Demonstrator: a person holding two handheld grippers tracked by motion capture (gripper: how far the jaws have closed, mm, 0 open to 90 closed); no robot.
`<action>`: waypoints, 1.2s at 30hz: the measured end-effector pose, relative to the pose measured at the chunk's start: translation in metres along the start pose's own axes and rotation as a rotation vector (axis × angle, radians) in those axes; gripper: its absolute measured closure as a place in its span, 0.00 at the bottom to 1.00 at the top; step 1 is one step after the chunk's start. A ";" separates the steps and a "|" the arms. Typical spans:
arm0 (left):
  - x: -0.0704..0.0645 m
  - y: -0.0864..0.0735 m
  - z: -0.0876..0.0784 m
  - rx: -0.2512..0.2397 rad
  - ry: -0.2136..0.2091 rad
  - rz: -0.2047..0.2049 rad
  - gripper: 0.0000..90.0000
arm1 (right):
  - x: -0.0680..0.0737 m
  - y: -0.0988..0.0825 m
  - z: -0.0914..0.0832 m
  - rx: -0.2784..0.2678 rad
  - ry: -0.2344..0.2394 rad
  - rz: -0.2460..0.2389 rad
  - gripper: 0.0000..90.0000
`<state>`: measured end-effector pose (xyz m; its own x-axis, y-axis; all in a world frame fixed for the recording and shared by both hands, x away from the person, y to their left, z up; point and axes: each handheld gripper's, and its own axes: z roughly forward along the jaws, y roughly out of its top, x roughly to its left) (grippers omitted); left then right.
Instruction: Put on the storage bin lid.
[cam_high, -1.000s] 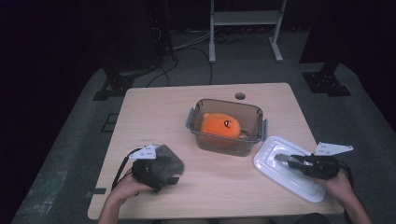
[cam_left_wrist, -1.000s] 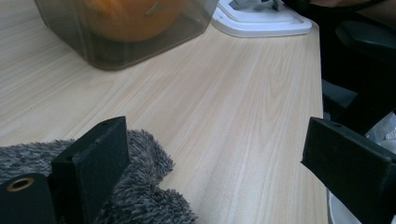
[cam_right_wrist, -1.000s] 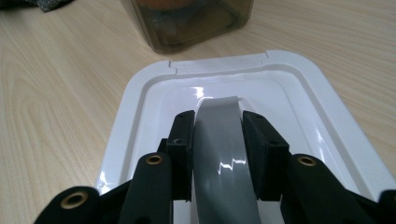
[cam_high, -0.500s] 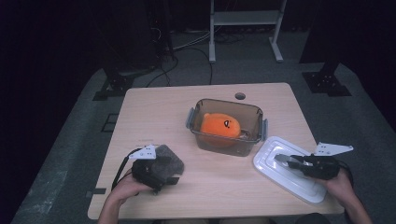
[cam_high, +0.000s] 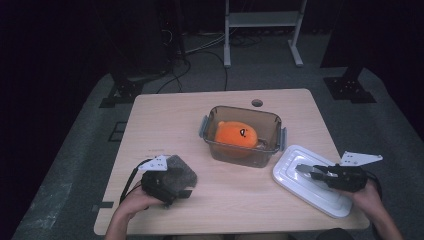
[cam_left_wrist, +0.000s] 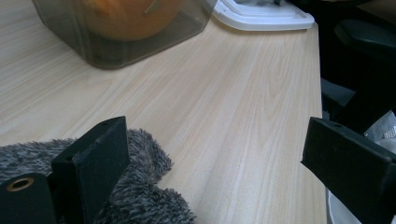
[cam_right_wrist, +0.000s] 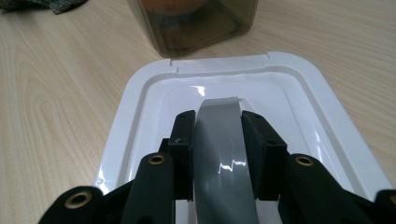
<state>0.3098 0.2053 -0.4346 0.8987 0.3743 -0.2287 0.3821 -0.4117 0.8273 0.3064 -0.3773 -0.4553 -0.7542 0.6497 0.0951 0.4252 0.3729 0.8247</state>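
work in hand: the right gripper (cam_right_wrist: 218, 126) holds a grey strip (cam_right_wrist: 224, 158) over the white lid (cam_high: 300, 192); closing the box (cam_high: 245, 111) looks like the aim.
right fingers: closed on the grey strip, one black pad pressing each of its sides. the strip's end sticks out past the tips towards the box.
left fingers: spread wide and holding nothing. the left gripper (cam_left_wrist: 215, 149) rests near the front left corner of the surface (cam_high: 165, 125), one finger lying on a fuzzy cloth (cam_left_wrist: 144, 196).
lid: flat on the surface at the front right corner, just beside the box and apart from it, hollow side up.
grey strip: i cannot tell whether it is a part of the lid or a loose piece lying in it.
box: clear brown, at the middle of the surface, open on top, with an orange toy (cam_high: 235, 135) inside.
just changed: almost nothing. compared with a second ago both hands sit in the same spots, the lid lies in the same place and the right grip is as tight as it was.
what that means: the hold looks settled, so this reads as a pause before the lift, not a fresh grab. the lid has not yet left the surface and the box is uncovered.
next move, as a guess: raise the lid by the strip, turn it over and carry it to the box. the left gripper is free to steady the box.
risk: a hold on one narrow strip may let the lid swing or slip.
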 end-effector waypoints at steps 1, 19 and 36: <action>0.000 0.000 0.000 -0.001 0.000 -0.001 0.07 | 0.000 0.000 -0.001 -0.003 0.001 0.000 0.73; 0.000 0.000 0.001 -0.002 -0.001 0.000 0.07 | 0.007 0.010 -0.016 -0.006 0.006 -0.034 0.73; 0.000 0.000 0.000 0.000 -0.002 0.000 0.07 | 0.010 0.020 -0.031 -0.015 0.010 -0.056 0.73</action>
<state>0.3099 0.2052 -0.4346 0.8992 0.3723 -0.2299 0.3820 -0.4116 0.8275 0.2915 -0.3838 -0.4203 -0.7815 0.6216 0.0543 0.3750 0.3984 0.8371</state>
